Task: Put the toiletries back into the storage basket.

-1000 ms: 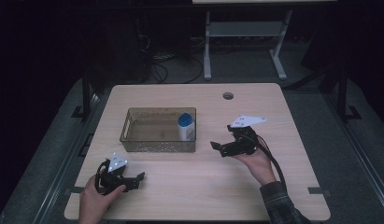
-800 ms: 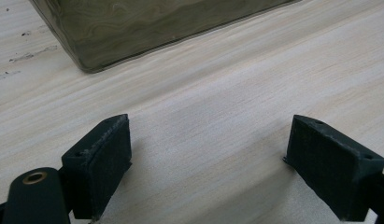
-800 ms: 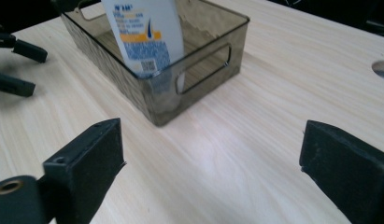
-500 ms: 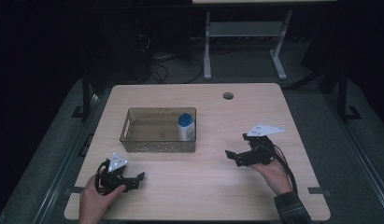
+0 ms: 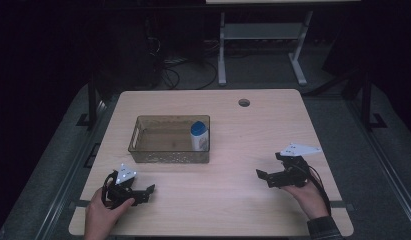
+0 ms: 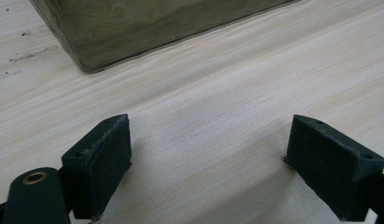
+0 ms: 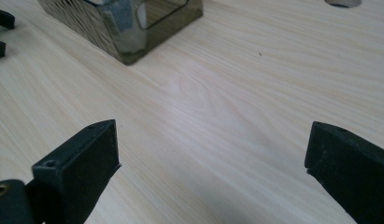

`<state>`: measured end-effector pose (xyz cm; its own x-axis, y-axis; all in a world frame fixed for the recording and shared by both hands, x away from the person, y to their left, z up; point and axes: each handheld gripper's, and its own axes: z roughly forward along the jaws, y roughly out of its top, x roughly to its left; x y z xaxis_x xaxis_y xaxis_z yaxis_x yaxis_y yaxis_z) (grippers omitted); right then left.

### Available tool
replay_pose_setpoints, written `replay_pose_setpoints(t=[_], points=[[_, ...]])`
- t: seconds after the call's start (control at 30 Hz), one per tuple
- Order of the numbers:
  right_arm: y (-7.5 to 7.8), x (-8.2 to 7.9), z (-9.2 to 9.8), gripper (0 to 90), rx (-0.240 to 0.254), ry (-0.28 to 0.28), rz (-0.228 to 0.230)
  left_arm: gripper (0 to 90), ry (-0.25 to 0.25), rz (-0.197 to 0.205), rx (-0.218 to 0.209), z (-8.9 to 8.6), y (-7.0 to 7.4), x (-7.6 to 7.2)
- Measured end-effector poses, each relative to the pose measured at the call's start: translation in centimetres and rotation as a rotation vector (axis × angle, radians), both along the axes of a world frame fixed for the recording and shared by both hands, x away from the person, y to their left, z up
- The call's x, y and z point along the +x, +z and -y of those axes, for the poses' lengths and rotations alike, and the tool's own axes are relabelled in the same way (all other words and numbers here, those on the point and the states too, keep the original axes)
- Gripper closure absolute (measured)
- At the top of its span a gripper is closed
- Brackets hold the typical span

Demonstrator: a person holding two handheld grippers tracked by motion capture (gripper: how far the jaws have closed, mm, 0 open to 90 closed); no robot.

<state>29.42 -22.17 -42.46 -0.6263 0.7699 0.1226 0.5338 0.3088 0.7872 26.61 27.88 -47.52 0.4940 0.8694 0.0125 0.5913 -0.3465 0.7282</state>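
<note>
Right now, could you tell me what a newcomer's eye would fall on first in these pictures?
Probably the clear bin at the table's left-centre, with a white, blue-capped bottle standing upright in its right end. Next, the left gripper and right gripper near the front edge, jaws open and empty.

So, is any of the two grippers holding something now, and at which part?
Nothing is held. The left gripper and right gripper both have open jaws over the bare table.
</note>
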Motion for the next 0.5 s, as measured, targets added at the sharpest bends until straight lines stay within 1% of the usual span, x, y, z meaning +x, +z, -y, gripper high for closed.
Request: replay_pose_setpoints(t=[0.1, 0.27, 0.5], points=[[-0.4, -0.5, 0.7, 2.5, -0.002, -0.015, -0.009, 13.0, -0.001, -0.001, 0.002, 0.0, 0.0, 0.0], [-1.3, -1.2, 1.9, 2.4, -0.024, -0.043, -0.018, 13.0, 0.001, 0.000, 0.000, 0.0, 0.0, 0.0], [-2.6, -2.1, 3.7, 2.4, -0.054, -0.091, -0.045, 13.0, 0.001, 0.000, 0.000, 0.0, 0.0, 0.0]])
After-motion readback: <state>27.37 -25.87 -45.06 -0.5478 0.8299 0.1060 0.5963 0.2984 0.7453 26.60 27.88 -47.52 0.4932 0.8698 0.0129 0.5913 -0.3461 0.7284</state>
